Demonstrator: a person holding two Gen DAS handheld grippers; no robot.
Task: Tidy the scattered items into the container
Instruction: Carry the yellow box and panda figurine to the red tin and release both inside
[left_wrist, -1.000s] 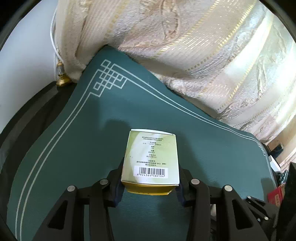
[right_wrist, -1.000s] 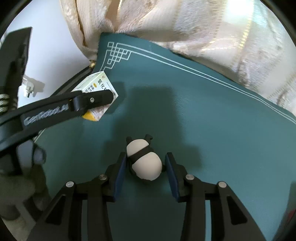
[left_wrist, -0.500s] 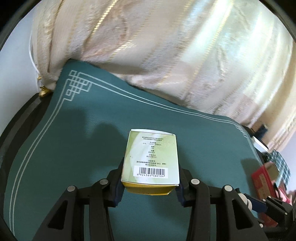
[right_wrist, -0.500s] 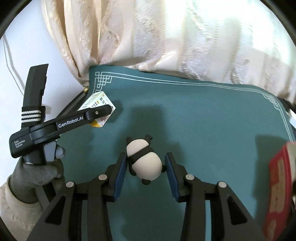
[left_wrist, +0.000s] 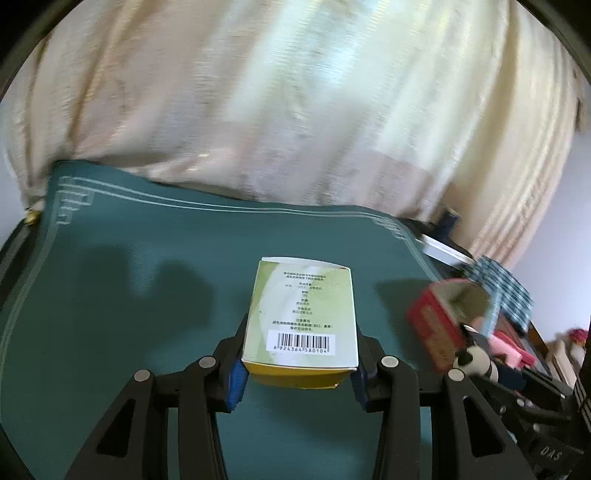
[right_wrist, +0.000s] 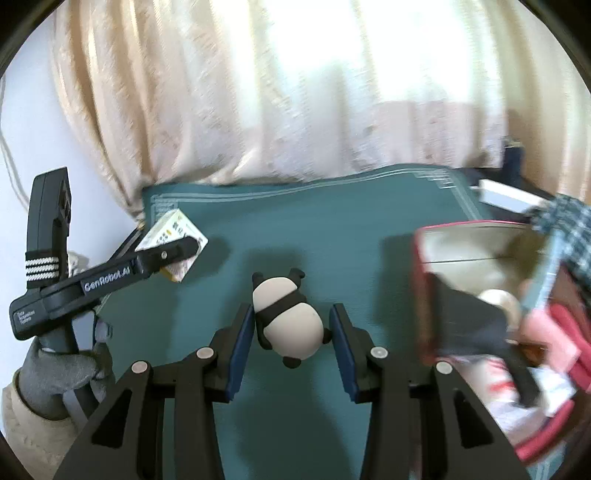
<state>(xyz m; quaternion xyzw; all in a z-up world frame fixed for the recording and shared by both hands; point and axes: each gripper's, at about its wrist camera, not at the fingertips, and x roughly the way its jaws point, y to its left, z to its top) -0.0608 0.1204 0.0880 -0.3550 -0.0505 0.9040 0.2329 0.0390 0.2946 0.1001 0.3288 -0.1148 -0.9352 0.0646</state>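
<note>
- Both claws had swung toward the red tin (right_wrist: 424, 295) since the earlier frame.
- Left claw (left_wrist: 299, 365) gripped the box (left_wrist: 301, 317); right claw (right_wrist: 291, 332) gripped the panda (right_wrist: 288, 317), both above the counter (right_wrist: 332, 229).
- Best released only once over the tin's opening.

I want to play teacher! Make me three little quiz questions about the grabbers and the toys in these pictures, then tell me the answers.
1. True or false: the right gripper carries a toy panda.
2. What does the left gripper hold? A) a spoon B) a small box with a barcode C) a sock
3. Fill in: the red container sits at the ______ edge of the right wrist view.

Key:
1. True; the panda hangs between the two fingers, above the green mat.
2. B; the box is clamped between the blue pads.
3. Right; it is open, with things already inside.
</note>
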